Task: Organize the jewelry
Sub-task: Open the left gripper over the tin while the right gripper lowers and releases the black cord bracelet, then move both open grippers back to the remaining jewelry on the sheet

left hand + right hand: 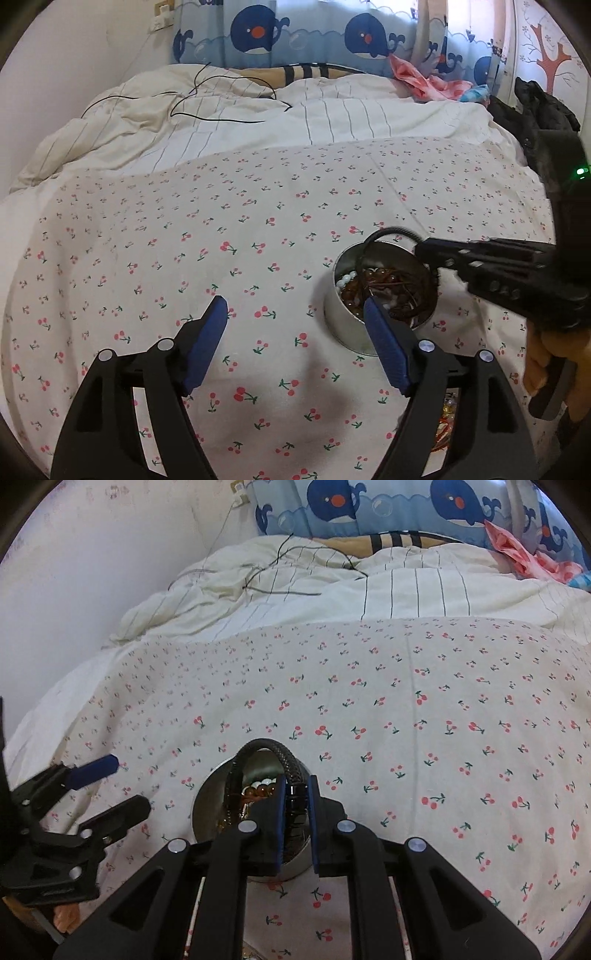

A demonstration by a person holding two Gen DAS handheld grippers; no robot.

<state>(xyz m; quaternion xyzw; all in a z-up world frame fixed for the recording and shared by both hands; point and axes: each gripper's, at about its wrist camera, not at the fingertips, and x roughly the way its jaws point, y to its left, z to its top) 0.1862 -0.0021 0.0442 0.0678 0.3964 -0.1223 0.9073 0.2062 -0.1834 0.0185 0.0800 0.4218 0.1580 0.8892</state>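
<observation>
On the bed, seen from the left wrist camera, a cherry-print sheet (258, 221) spreads out with a round metal tin (345, 332) standing on it, right of centre. Beads and tangled brown and pale jewelry (384, 291) fill the tin. The left gripper (295, 306) hangs above the sheet with its blue-padded fingers wide apart and nothing between them; the right-hand pad overlaps the tin's near rim in this view. From the right edge the right gripper (424, 253) reaches in over the tin, pinching a black braided bracelet (391, 232) whose loop arches above the tin's far rim. A hand (543, 365) shows at the gripper's handle. Behind lie a striped duvet (258, 122) and a whale-print curtain (314, 33). From the right wrist camera, the right gripper (295, 794) is directly over the tin (207, 805), its fingers clamped on the dark clasp end of the bracelet (269, 747), which curves up and over to the left, its other end hanging down into the tin. The left gripper (125, 786) sits at the lower left, just beside the tin, fingers spread and empty.
</observation>
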